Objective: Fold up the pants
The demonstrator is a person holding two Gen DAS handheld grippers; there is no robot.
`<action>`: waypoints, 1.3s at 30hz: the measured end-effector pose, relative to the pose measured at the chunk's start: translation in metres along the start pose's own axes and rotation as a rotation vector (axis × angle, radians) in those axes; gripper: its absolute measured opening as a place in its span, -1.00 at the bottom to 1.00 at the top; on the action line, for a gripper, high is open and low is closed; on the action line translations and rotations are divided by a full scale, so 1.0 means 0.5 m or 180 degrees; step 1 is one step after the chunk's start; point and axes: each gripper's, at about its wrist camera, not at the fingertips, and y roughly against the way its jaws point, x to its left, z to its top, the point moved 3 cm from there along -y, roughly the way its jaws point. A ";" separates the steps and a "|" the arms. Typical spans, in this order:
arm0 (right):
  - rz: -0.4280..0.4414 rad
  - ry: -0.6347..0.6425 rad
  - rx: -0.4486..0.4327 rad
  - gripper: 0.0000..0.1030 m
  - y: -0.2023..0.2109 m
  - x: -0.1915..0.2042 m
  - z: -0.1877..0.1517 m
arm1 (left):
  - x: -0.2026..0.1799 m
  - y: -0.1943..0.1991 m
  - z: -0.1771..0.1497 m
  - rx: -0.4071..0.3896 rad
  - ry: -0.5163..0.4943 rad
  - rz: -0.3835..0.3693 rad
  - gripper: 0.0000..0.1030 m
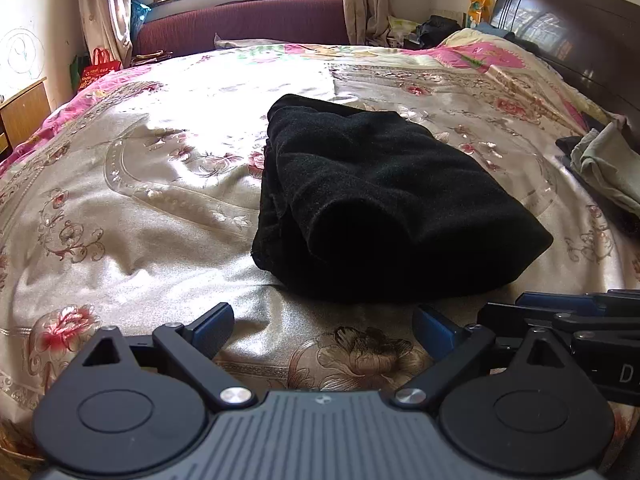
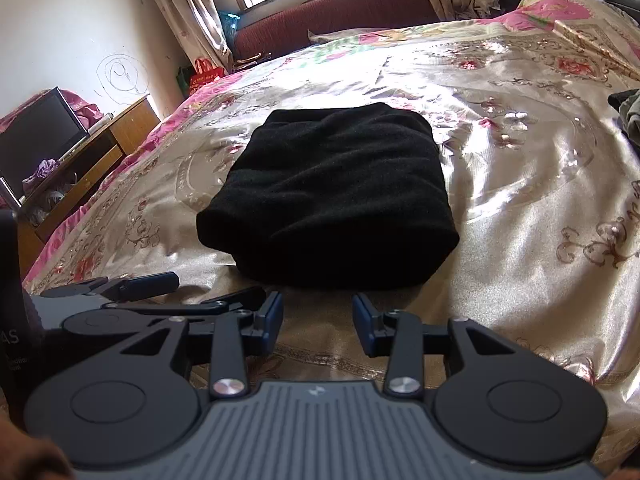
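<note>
Black pants (image 1: 372, 196) lie folded into a compact stack on the satin floral bedspread (image 1: 140, 200). The same pants (image 2: 332, 196) fill the middle of the right wrist view, with the folded edge nearest me. My left gripper (image 1: 324, 326) stands open just short of the stack's near edge, nothing between its fingers. My right gripper (image 2: 318, 320) is also open and empty, a little short of the pants. The right gripper's fingers (image 1: 560, 308) show at the lower right of the left wrist view, and the left gripper's fingers (image 2: 148, 282) at the lower left of the right wrist view.
Other clothes (image 1: 604, 168) lie at the bed's right side near the dark headboard (image 1: 568, 28). A maroon sofa (image 1: 240, 20) stands under the window beyond the bed. A wooden cabinet (image 2: 92, 160) with a dark screen (image 2: 36, 132) stands left of the bed.
</note>
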 end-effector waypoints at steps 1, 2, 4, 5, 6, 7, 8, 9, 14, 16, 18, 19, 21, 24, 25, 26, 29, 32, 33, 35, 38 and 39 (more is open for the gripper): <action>-0.0010 0.0002 0.0019 -0.23 -0.004 -0.001 -0.003 | -0.001 0.000 -0.001 -0.0009 -0.0030 0.0037 1.00; -0.0010 -0.0003 0.0031 -0.23 -0.006 -0.001 -0.005 | -0.003 -0.001 -0.001 -0.0013 -0.0055 0.0064 1.00; -0.0011 -0.0009 0.0055 -0.23 -0.010 -0.002 -0.007 | -0.003 -0.002 -0.003 -0.0002 -0.0068 0.0075 1.00; -0.0011 -0.0012 0.0058 -0.23 -0.010 -0.003 -0.008 | -0.002 -0.003 -0.004 0.0007 -0.0063 0.0070 1.00; -0.0011 -0.0012 0.0063 -0.23 -0.011 -0.003 -0.009 | -0.002 -0.005 -0.005 0.0018 -0.0060 0.0064 1.00; -0.0010 -0.0017 0.0069 -0.23 -0.012 -0.003 -0.010 | -0.002 -0.005 -0.006 0.0023 -0.0057 0.0061 1.00; -0.0009 -0.0023 0.0070 -0.23 -0.012 -0.004 -0.010 | -0.002 -0.005 -0.006 0.0022 -0.0059 0.0065 1.00; -0.0005 -0.0026 0.0070 -0.23 -0.012 -0.004 -0.012 | -0.002 -0.005 -0.006 0.0018 -0.0068 0.0075 1.00; 0.0008 -0.0038 0.0077 -0.23 -0.013 -0.006 -0.014 | -0.004 -0.004 -0.007 0.0006 -0.0093 0.0096 1.00; 0.0010 -0.0039 0.0079 -0.23 -0.013 -0.007 -0.014 | -0.005 -0.004 -0.008 0.0001 -0.0104 0.0105 1.00; 0.0014 -0.0048 0.0086 -0.23 -0.013 -0.008 -0.015 | -0.005 -0.004 -0.008 -0.0002 -0.0104 0.0108 1.00; 0.0017 -0.0051 0.0091 -0.23 -0.013 -0.008 -0.015 | -0.006 -0.004 -0.008 -0.0004 -0.0103 0.0110 1.00; 0.0016 -0.0050 0.0099 -0.23 -0.014 -0.007 -0.017 | -0.007 -0.004 -0.009 0.0001 -0.0109 0.0116 1.00; 0.0018 -0.0056 0.0111 -0.23 -0.016 -0.007 -0.017 | -0.007 -0.006 -0.009 0.0005 -0.0113 0.0120 1.00; 0.0020 -0.0059 0.0113 -0.23 -0.016 -0.007 -0.017 | -0.007 -0.006 -0.009 0.0003 -0.0113 0.0123 1.00; 0.0021 -0.0061 0.0115 -0.23 -0.016 -0.007 -0.017 | -0.008 -0.006 -0.010 0.0003 -0.0116 0.0125 1.00; 0.0020 -0.0064 0.0119 -0.23 -0.016 -0.008 -0.017 | -0.008 -0.006 -0.012 0.0006 -0.0126 0.0128 1.00; 0.0015 -0.0066 0.0126 -0.23 -0.018 -0.007 -0.018 | -0.008 -0.007 -0.012 0.0008 -0.0140 0.0133 1.00; 0.0017 -0.0068 0.0125 -0.23 -0.018 -0.007 -0.019 | -0.008 -0.007 -0.012 0.0007 -0.0141 0.0134 1.00; 0.0019 -0.0070 0.0125 -0.23 -0.019 -0.007 -0.019 | -0.009 -0.007 -0.013 0.0001 -0.0148 0.0141 1.00; 0.0023 -0.0076 0.0126 -0.23 -0.020 -0.008 -0.021 | -0.009 -0.006 -0.013 -0.0004 -0.0157 0.0149 1.00; 0.0023 -0.0076 0.0127 -0.23 -0.020 -0.008 -0.022 | -0.009 -0.006 -0.013 -0.0005 -0.0157 0.0150 1.00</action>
